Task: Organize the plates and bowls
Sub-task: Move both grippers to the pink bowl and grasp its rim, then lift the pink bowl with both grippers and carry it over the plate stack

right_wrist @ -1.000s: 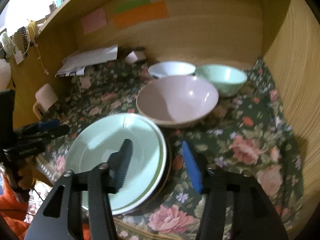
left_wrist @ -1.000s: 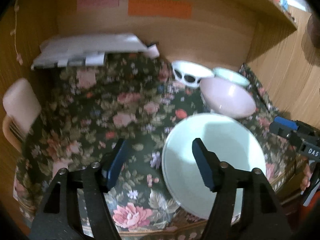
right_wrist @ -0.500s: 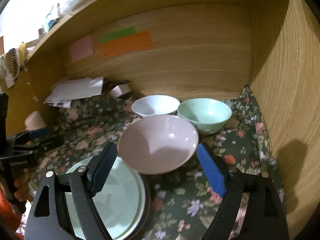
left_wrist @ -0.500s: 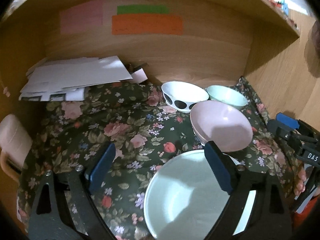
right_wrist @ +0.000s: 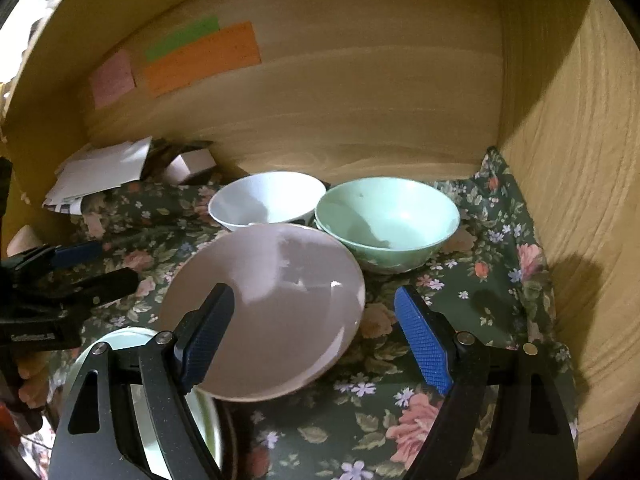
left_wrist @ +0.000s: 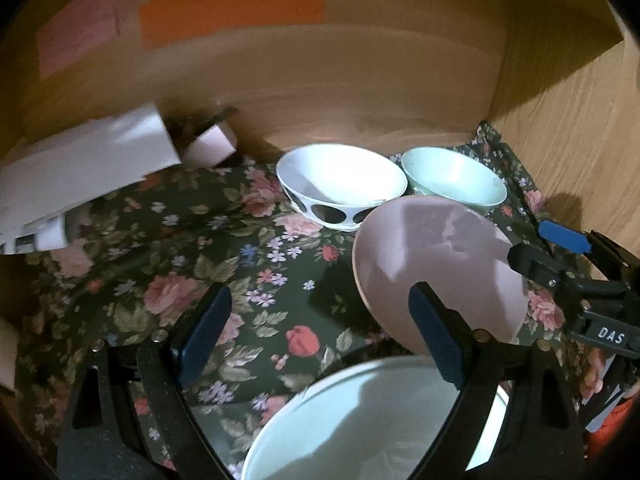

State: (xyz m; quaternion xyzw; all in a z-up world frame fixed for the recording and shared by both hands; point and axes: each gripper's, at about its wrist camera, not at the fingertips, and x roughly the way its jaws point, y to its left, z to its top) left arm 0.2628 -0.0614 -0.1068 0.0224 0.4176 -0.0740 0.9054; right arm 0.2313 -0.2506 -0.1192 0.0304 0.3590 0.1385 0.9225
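Note:
A pink bowl (left_wrist: 436, 264) (right_wrist: 272, 300) sits tilted on the floral cloth, its near edge over the rim of a pale green plate (left_wrist: 360, 420) (right_wrist: 120, 340). Behind it stand a white bowl with black spots (left_wrist: 344, 180) (right_wrist: 268, 200) and a mint bowl (left_wrist: 452, 180) (right_wrist: 388, 216). My left gripper (left_wrist: 318, 296) hangs over the cloth left of the pink bowl, its jaws closing with nothing gripped between them. My right gripper (right_wrist: 314, 294) is open in front of the pink bowl, whose right half shows between the fingers without touching the pads.
White papers (left_wrist: 80, 168) and a small box (left_wrist: 208, 144) lie at the back left. Coloured notes (right_wrist: 200, 60) are stuck on the wooden back wall. A wooden side wall (right_wrist: 580, 200) closes the right. A pink mug (right_wrist: 22, 240) sits far left.
Both grippers have moved forward toward the bowls, so the green plate has slid to the bottom of both views. Both pairs of jaws stand wider than a second ago.

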